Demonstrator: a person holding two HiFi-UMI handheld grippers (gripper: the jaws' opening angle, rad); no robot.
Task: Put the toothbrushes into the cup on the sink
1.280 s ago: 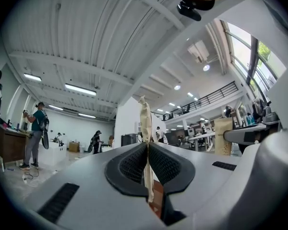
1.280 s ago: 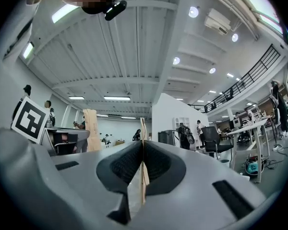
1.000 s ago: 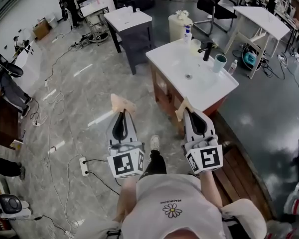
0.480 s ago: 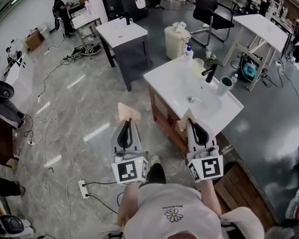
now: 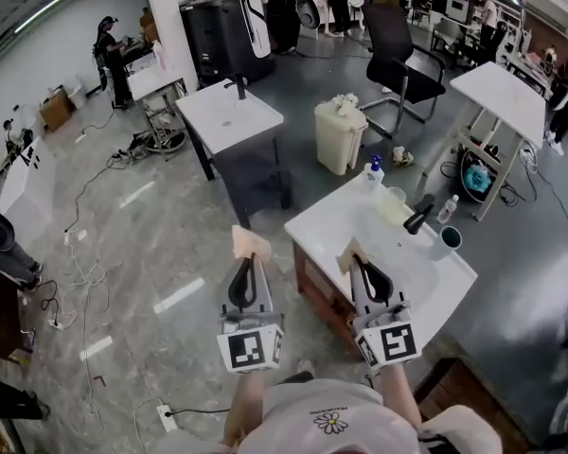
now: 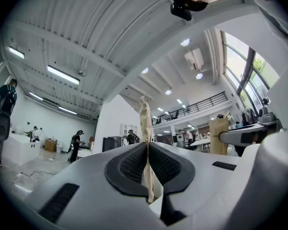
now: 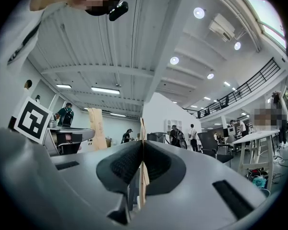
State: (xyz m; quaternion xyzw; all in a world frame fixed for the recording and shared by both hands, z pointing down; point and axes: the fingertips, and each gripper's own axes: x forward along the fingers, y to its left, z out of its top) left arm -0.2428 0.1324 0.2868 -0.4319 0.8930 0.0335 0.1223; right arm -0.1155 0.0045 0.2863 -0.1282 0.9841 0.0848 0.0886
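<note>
Lower in the head view than a second ago, the white sink-top desk [image 5: 324, 222] sits just ahead of the right gripper [image 5: 350, 256], whose tan-padded fingers [image 7: 142, 128] are clenched together on nothing. The left gripper [image 5: 250, 244] hangs over the grey floor [image 5: 170, 235], its fingers likewise pressed closed and empty. A teal cup [image 5: 445, 242] stands at the desk's far corner, near the black faucet [image 5: 418, 214]. From here the toothbrushes can't be made out.

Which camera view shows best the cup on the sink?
The head view: the teal cup stands on the white sink, right of the black faucet. Both gripper views look toward the ceiling and hall; neither shows the cup.
</note>
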